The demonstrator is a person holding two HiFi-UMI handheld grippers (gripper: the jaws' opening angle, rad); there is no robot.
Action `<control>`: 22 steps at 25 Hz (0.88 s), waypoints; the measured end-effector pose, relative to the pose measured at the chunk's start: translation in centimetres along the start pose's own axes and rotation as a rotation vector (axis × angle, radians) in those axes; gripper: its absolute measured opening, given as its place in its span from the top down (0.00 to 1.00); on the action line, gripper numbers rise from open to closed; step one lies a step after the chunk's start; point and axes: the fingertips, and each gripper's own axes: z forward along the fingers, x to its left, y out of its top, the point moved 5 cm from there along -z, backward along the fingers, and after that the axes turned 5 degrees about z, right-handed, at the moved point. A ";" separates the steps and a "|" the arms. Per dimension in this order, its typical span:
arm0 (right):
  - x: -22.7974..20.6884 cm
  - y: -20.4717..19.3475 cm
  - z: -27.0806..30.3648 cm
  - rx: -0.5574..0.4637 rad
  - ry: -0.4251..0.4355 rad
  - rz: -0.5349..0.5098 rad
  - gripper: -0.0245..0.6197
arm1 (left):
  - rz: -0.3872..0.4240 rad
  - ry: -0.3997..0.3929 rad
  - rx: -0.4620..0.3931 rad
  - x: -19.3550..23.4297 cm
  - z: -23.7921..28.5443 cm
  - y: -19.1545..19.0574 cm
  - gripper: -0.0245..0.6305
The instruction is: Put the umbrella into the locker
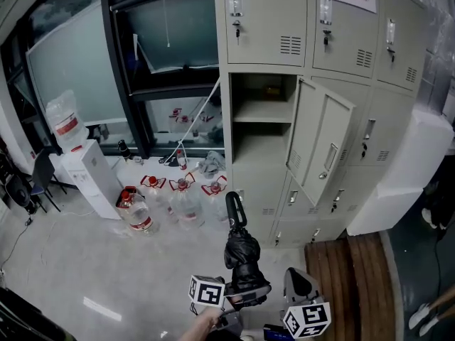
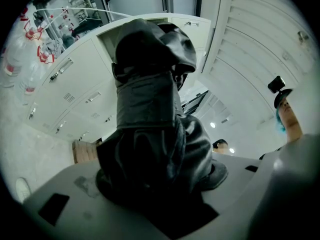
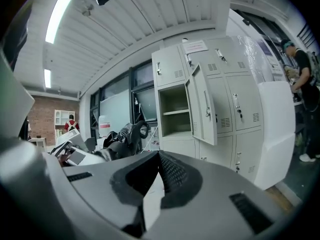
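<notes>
Left gripper view, umbrella (image 2: 150,129) clamped between jaws

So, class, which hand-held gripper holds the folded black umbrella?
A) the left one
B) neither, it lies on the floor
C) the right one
A: the left hand-held gripper is shut on the umbrella, while the right hand-held gripper holds nothing.

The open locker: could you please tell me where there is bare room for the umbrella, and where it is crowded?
Inside the open locker, the compartment under the shelf looks bare, bordered by the left wall and the swung-open door; above the shelf looks free too. The floor left of the lockers is crowded with water bottles.
</notes>
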 end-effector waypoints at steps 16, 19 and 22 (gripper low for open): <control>-7.7 4.4 20.5 0.045 -0.059 -0.032 0.96 | -0.036 -0.076 0.067 12.8 6.6 16.4 0.54; -8.8 5.3 25.2 0.052 -0.067 -0.035 0.96 | -0.045 -0.092 0.088 15.5 7.7 20.3 0.54; -9.6 6.0 29.0 0.050 -0.082 -0.028 0.96 | -0.042 -0.094 0.126 17.8 8.3 23.2 0.54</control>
